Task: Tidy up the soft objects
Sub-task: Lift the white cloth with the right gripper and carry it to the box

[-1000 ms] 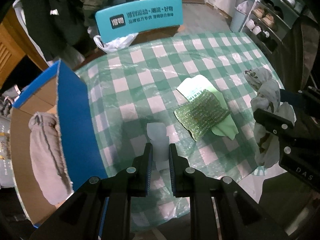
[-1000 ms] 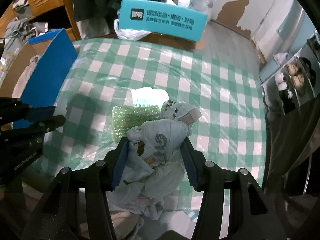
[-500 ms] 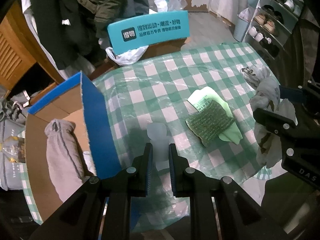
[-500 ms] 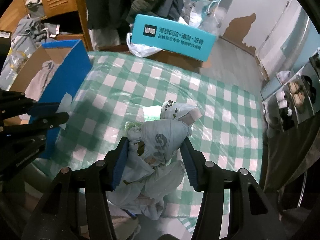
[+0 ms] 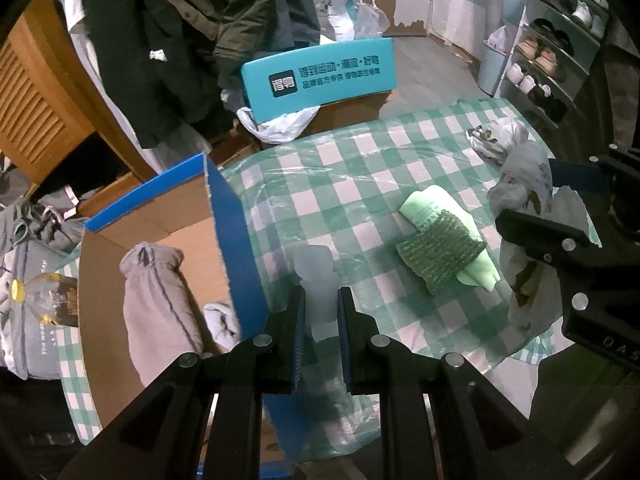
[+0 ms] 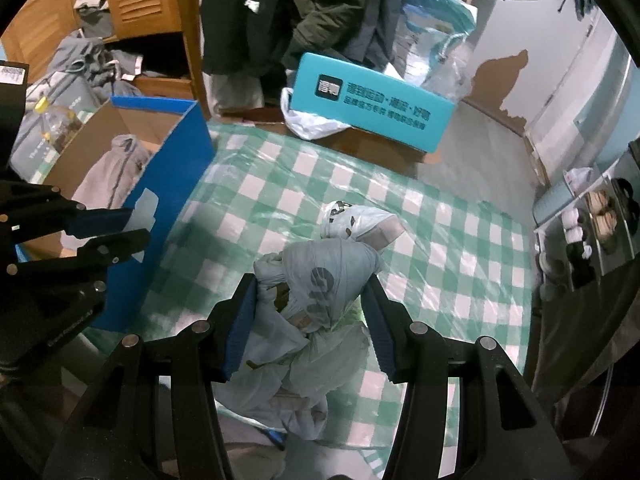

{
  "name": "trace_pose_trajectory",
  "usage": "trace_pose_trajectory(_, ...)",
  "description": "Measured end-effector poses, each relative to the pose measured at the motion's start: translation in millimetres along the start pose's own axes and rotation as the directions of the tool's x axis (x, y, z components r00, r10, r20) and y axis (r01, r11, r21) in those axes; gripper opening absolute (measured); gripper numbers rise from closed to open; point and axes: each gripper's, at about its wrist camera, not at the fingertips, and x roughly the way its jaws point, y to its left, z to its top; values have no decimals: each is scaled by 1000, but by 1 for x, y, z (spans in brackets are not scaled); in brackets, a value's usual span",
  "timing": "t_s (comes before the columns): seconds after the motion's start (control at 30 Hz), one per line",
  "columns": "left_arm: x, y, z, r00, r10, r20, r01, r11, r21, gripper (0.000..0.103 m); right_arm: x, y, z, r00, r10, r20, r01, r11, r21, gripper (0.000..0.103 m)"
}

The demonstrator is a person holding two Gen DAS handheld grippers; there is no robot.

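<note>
A pale translucent piece (image 5: 318,280) was held pinched in the left gripper (image 5: 319,312) beside the blue-walled box (image 5: 236,240), its material hard to make out. A knotted grey bag bundle (image 6: 320,280) was clamped by the right gripper (image 6: 310,312) above the checked tablecloth (image 6: 440,240), its lower folds cut off behind the fingers.

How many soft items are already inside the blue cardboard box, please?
2 visible: a grey cloth roll lying along the box floor, and a white cloth bunched beside it against the blue wall. Others may be hidden.
</note>
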Motion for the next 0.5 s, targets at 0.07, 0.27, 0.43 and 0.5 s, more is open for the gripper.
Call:
trace_pose_trajectory(0.07,-2,5,-1,1000,5,3,-5,1000,-8,15,-2,4,3,1000,6,5,-6,1000,-5,53)
trace_pose_trajectory(0.27,-5,21,-4,1000,17,10,-16,999,-32,15,-5,21,16,999,25,22,-24,999,-33,52)
trace_pose_trajectory(0.43,-7,34,-8,999,36,17,-35,998,-48,15,-3,35,26,999,39,26,-37,998,-56,52)
trace_pose_trajectory(0.5,-9,41,-10,999,43,22,-42,998,-54,15,-2,42,31,999,44,28,-42,997,-67,53)
